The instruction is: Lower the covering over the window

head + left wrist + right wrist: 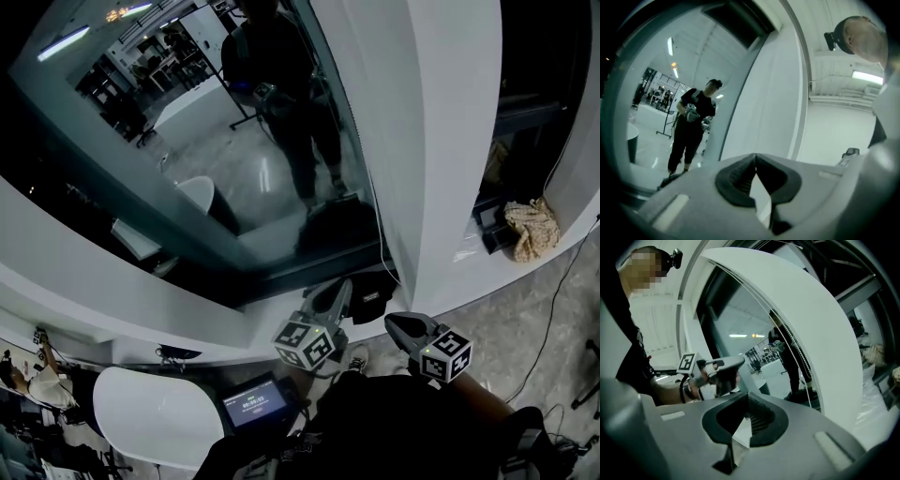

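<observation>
A large dark window pane (187, 141) reflects a person in black who holds the grippers. A thin bead cord (376, 220) hangs along the pane's right edge next to the white pillar (441, 141); the same bead cord (794, 352) shows in the right gripper view. I cannot make out the covering itself. My left gripper (333, 291) is held low in front of the sill, jaws shut and empty, a short way below the cord's lower end. Just to its right, my right gripper (398, 325) is also shut and empty. Neither touches the cord.
A crumpled cloth (530, 230) lies on the ledge at the right. A black bag (370, 295) sits below the sill. At the lower left are a white rounded seat (159, 412) and a small lit screen (255, 403). Cables (553, 309) run over the floor.
</observation>
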